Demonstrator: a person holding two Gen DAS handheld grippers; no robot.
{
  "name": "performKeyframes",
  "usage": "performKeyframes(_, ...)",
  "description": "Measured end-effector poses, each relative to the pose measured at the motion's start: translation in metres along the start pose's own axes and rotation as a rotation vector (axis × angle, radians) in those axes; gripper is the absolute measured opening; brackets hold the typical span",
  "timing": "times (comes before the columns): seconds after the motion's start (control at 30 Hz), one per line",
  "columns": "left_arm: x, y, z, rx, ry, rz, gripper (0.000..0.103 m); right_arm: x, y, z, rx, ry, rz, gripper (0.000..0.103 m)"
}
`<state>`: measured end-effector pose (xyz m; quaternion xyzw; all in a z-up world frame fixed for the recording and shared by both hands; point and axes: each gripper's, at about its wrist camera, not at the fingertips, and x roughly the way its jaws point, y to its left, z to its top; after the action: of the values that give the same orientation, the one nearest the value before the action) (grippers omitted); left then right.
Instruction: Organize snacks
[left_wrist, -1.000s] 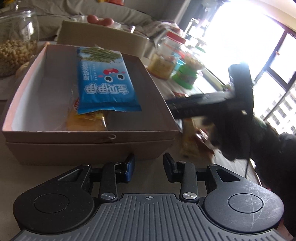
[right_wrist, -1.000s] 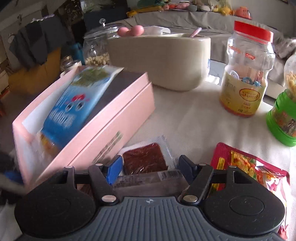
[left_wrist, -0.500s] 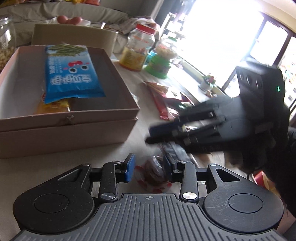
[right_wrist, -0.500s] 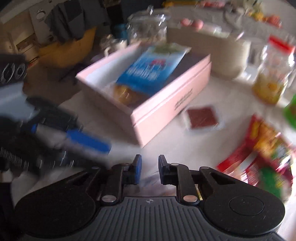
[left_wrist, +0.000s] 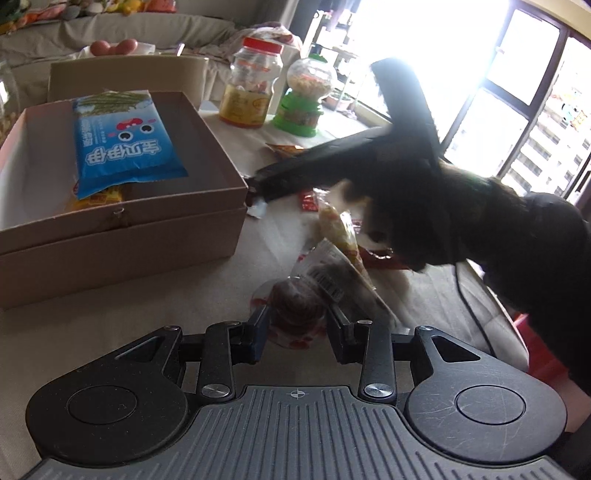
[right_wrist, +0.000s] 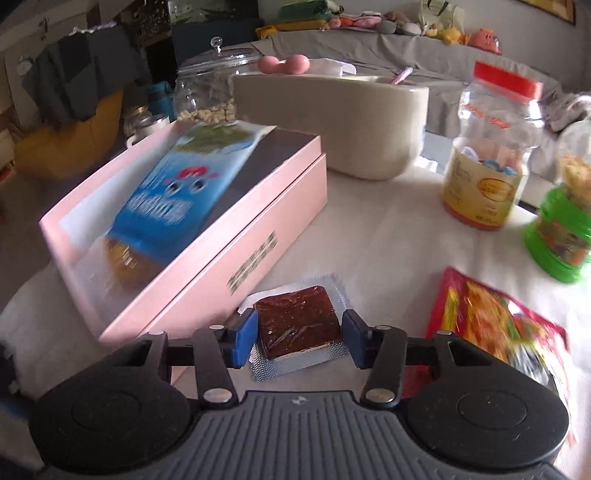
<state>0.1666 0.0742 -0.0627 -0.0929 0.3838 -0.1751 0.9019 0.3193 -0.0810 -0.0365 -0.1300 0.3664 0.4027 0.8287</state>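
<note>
At the left of the right wrist view, a pink box (right_wrist: 207, 236) is seen lying open on the white table (right_wrist: 384, 229), with a blue snack bag (right_wrist: 177, 195) resting inside it over a yellow packet (right_wrist: 122, 258). Just beside the box's near wall, a dark brown snack square in clear wrap (right_wrist: 297, 321) is found between the fingers of the right gripper (right_wrist: 298, 338); its jaws have just been opening, and the pads stand close on either side of the square, though a firm press cannot be told. Farther right, a red snack packet (right_wrist: 495, 321) is seen flat on the table, with a red-lidded jar (right_wrist: 491, 155) and a green container (right_wrist: 561, 236) behind it.

In the left wrist view, the box (left_wrist: 122, 229) is shown at the left, and a small round red-wrapped snack (left_wrist: 297, 310) is framed between the partly parted fingers of the left gripper (left_wrist: 297, 332); whether it is clamped cannot be told.
</note>
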Motion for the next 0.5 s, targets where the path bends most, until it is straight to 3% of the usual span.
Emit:
performKeyframes(0.13,0.006,-0.004,0.000,0.010,-0.007,-0.020,0.040,-0.042,0.012,-0.021,-0.003,-0.018,0.025,0.050)
performKeyframes(0.33,0.014,-0.018,0.008,0.117,-0.004,-0.047,0.041,-0.121,0.012,-0.051,0.091,-0.129,-0.056,0.050)
performKeyframes(0.5,0.017,-0.043,0.003,0.220,0.058,-0.107,0.041,-0.139,0.026,-0.096,0.103,-0.076,-0.133,0.050)
